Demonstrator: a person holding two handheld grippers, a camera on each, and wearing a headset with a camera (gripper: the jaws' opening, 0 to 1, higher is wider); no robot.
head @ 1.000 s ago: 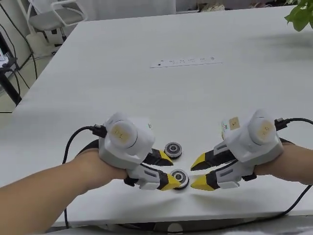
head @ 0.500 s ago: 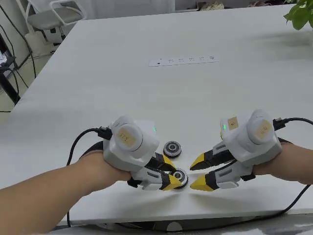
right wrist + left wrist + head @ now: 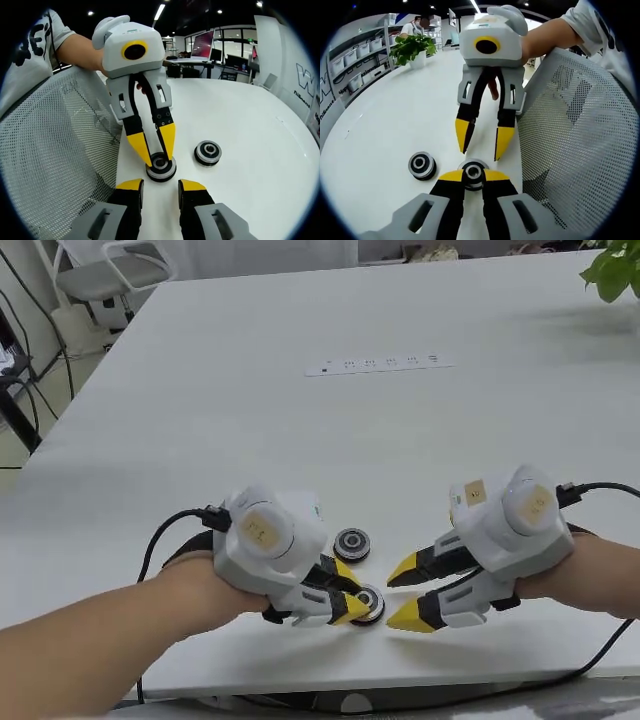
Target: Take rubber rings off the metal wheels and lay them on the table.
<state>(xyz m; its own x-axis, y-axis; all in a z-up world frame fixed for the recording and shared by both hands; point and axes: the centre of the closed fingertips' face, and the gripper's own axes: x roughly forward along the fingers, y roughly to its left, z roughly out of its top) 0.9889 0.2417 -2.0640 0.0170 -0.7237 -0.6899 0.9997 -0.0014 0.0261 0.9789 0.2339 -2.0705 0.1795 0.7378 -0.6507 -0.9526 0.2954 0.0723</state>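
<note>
Near the front edge of the table (image 3: 300, 440), one metal wheel (image 3: 370, 602) is clamped by the left gripper (image 3: 350, 593), while the right gripper (image 3: 403, 592) is held parted just beside it, without contact.

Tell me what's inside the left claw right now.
The left claw pinches a small metal wheel, black rubber ring on, lying on the table. The wheel's underside and the contact spots are covered.

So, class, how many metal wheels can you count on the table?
2. The near wheel sits in the jaws of the left gripper; the far wheel lies free just beyond it. None seems hidden.
</note>
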